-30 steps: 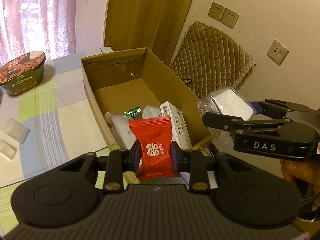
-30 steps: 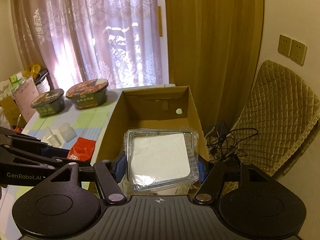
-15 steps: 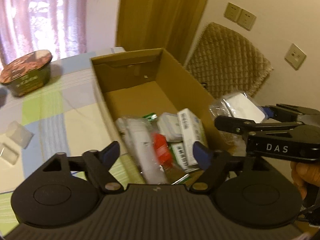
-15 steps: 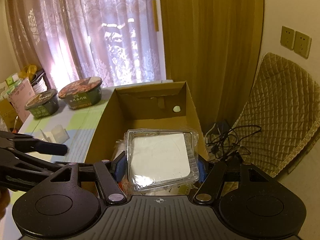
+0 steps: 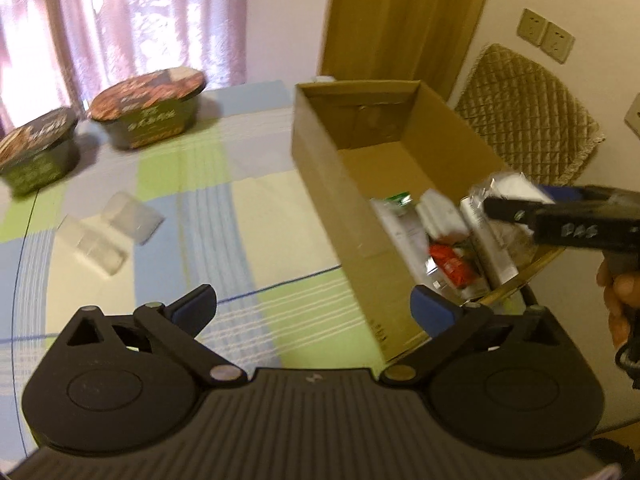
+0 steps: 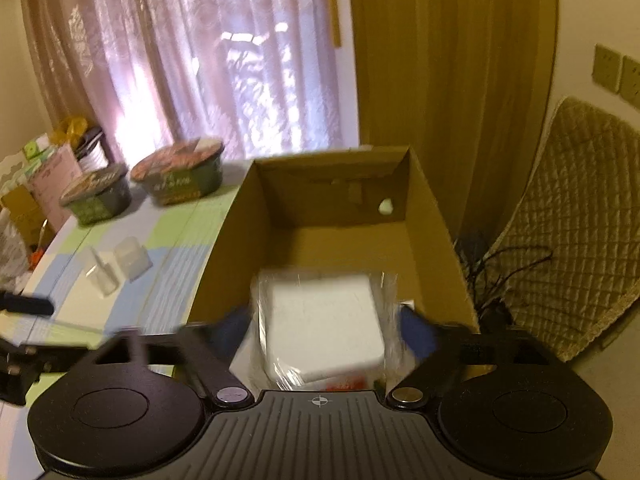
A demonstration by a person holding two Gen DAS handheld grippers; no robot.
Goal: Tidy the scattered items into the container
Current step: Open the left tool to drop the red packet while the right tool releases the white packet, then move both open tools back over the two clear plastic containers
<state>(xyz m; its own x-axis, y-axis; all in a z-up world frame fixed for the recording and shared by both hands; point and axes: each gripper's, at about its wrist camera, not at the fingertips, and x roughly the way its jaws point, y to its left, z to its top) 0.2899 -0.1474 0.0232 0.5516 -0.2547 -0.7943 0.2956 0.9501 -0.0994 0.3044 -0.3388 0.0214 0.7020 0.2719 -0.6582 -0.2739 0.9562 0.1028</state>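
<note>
- We find the left tongs point(image 5: 314, 308) released, jaws spread wide and empty, hanging over the checked cloth of the desk point(image 5: 240, 208) just beside the near corner of the cardboard box point(image 5: 340, 208).
- We see the right tongs point(image 6: 326, 326) over the near end of the box point(image 6: 434, 216), with a clear-wrapped white packet point(image 6: 320, 320) between the blue pads point(image 6: 416, 332). The view is blurred; there seems to be a gap on each side of the packet, so we cannot tell whether it is gripped or let go.
- In the left view the right tongs point(image 5: 516, 206) reach in from the right over the box's far wall, a hand point(image 5: 620, 304) behind them.
- Inside the box we note a red packet point(image 5: 450, 266), a long white carton point(image 5: 486, 240), a green-tipped sachet point(image 5: 398, 200) and other white packs, all crowded into the near end; the far end of the floor is bare.
- Still out on the desk: two small clear packs point(image 5: 108, 232), touching each other, well apart from the box.
- Two lidded noodle bowls point(image 5: 150, 106) stand at the far edge, by the curtain point(image 6: 200, 60).
- A quilted chair back point(image 5: 528, 112) stands beyond the box, near the wall sockets point(image 5: 546, 36).
</note>
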